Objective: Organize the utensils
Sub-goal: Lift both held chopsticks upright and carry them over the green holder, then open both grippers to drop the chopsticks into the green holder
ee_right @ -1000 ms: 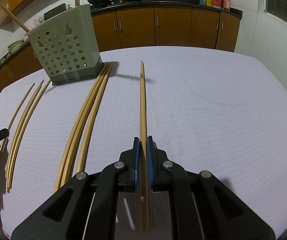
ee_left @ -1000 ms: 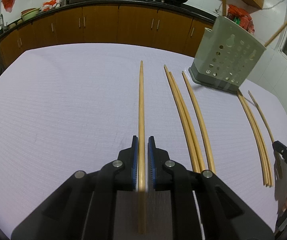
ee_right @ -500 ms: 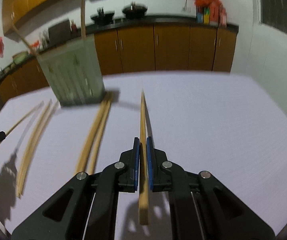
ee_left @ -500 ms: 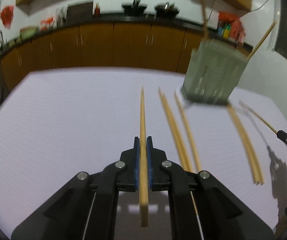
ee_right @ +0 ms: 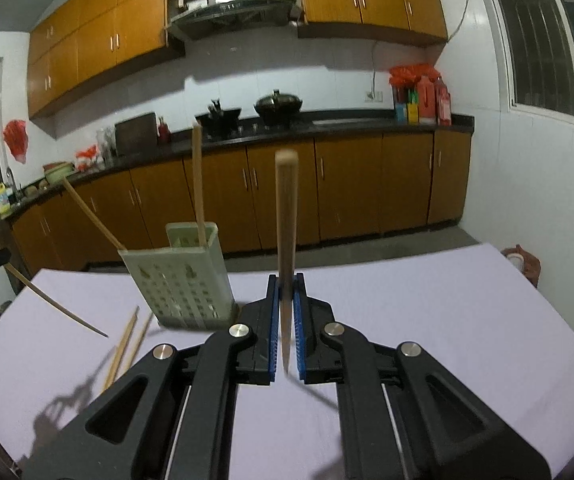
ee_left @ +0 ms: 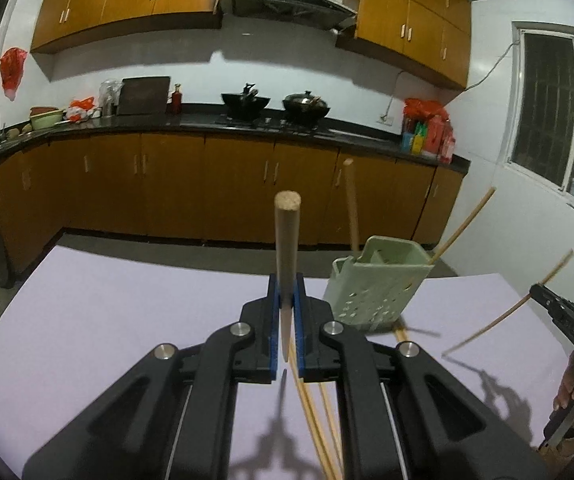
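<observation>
Plainly, each gripper is clamped on one chopstick. The left gripper (ee_left: pixel 285 320) pinches the left chopstick (ee_left: pixel 286 248) near its thin tip, blue pads tight on both sides, the thick butt end rising toward the camera. The right gripper (ee_right: pixel 286 320) holds the right chopstick (ee_right: pixel 286 216) the same way, close to the tapered end.

These sticks look light, stiff and smooth, probably bamboo; a grip so near the narrow tip leaves a long lever above the pads, so each could pivot or slip if swung fast. A hold nearer the middle would likely steady them.

Outward, the green holder (ee_left: pixel 379 284) stands on the lilac worktop (ee_left: pixel 107 320), just right of the left gripper and left of the right one, with two chopsticks already leaning in it. Loose chopsticks (ee_left: pixel 315 420) lie on the worktop below the left gripper, and another pair (ee_right: pixel 127 340) lies beside the holder.

Room above the holder is open, though the leaning sticks crowd its mouth. The worktop's far edge lies just behind the holder, so a nudge could push it off.
</observation>
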A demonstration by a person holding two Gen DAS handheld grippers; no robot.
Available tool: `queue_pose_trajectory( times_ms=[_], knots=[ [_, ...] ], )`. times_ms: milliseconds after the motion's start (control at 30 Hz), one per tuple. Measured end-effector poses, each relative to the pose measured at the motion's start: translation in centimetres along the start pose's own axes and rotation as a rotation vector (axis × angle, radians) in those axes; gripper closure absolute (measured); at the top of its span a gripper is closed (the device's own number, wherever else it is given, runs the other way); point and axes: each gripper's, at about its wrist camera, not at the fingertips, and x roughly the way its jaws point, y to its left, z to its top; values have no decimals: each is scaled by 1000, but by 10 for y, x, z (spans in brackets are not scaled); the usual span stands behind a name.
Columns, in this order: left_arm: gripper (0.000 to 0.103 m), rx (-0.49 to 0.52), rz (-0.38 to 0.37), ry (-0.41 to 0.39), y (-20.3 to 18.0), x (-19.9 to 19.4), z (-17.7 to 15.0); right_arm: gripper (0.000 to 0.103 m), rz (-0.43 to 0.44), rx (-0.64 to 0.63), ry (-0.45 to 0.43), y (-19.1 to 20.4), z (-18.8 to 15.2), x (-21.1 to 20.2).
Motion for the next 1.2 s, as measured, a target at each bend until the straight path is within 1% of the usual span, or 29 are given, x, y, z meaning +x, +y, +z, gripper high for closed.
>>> queue_pose_trajectory(
  times_ms=[100, 200, 333, 467, 567, 667, 767, 867, 933, 1067, 1200],
  knots=[
    [95, 28, -35, -14, -11, -7, 12, 95, 40, 13, -47, 4, 16, -12],
    [95, 51, -72, -37, -24, -17, 26, 95, 89, 20, -113, 12, 35, -28],
    [95, 74, -136, -94, -48, -26, 54, 95, 163, 20, -231, 31, 66, -46],
    [95, 106, -139, -173, -73, -24, 81, 95, 191, 16, -322, 51, 87, -43],
    [95, 108, -135, -212, -85, -13, 97, 95, 181, -1, -364, 64, 95, -27],
    [95, 121, -120, -224, -94, 6, 105, 95, 170, -14, -354, 74, 97, -4],
    [95, 138, -116, -186, -101, 30, 103, 95, 147, -32, -322, 80, 91, 20],
    [95, 139, -116, -137, -101, 52, 93, 95, 144, -28, -263, 82, 84, 39],
    [95, 131, -120, -109, -98, 64, 85, 95, 146, -27, -231, 82, 79, 48],
    [95, 115, -130, -55, -91, 85, 70, 95, 145, -40, -194, 84, 71, 54],
    [95, 97, -130, -34, -88, 93, 63, 95, 158, -28, -159, 82, 70, 56]
  ],
)
